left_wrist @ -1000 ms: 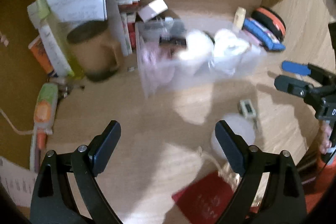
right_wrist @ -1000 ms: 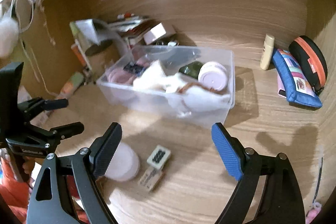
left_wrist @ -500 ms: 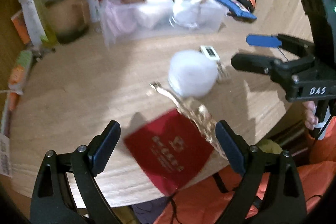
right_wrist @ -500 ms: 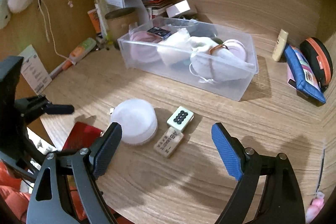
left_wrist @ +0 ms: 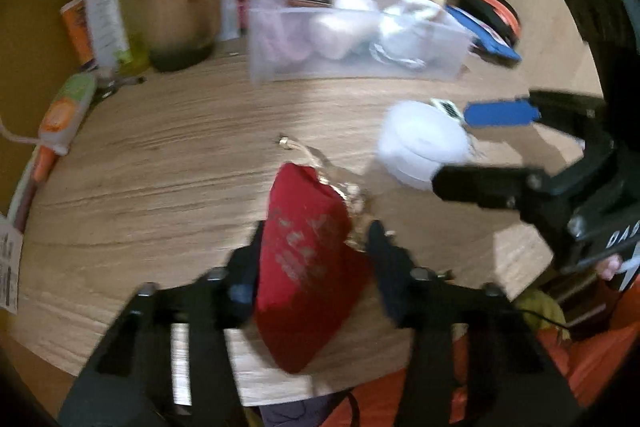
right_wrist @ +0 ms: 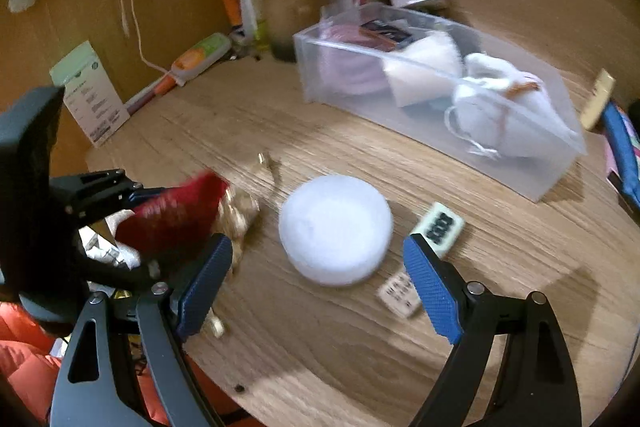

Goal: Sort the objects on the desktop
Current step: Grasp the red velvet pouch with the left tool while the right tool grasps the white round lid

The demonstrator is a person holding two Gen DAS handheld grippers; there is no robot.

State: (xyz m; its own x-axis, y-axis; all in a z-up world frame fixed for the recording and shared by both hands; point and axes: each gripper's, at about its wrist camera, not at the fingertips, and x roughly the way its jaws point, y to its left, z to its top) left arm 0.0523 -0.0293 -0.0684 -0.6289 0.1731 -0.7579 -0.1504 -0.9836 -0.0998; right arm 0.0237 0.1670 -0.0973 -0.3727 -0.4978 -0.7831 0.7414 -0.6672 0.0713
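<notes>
My left gripper (left_wrist: 312,251) is shut on a red pouch (left_wrist: 308,255) with a gold cord, near the desk's front edge; the pouch bulges between the fingers. It also shows in the right wrist view (right_wrist: 176,211). My right gripper (right_wrist: 318,267) is open and empty, its fingers on either side of a white round container (right_wrist: 336,227), which also shows in the left wrist view (left_wrist: 424,147). Two small tiles (right_wrist: 440,227) lie right of the container. A clear plastic bin (right_wrist: 440,91) holding white pouches and pink items stands behind.
A brown jar (left_wrist: 176,23), a tall bottle (left_wrist: 108,15) and papers stand at the back left. An orange and green tube (left_wrist: 64,111) lies along the left wall. A blue case (left_wrist: 488,35) and an orange-black case (left_wrist: 496,11) lie at the back right.
My left gripper moved in on the red pouch and closed on it, bunching it up. My right gripper came closer to the white container and stayed open.
</notes>
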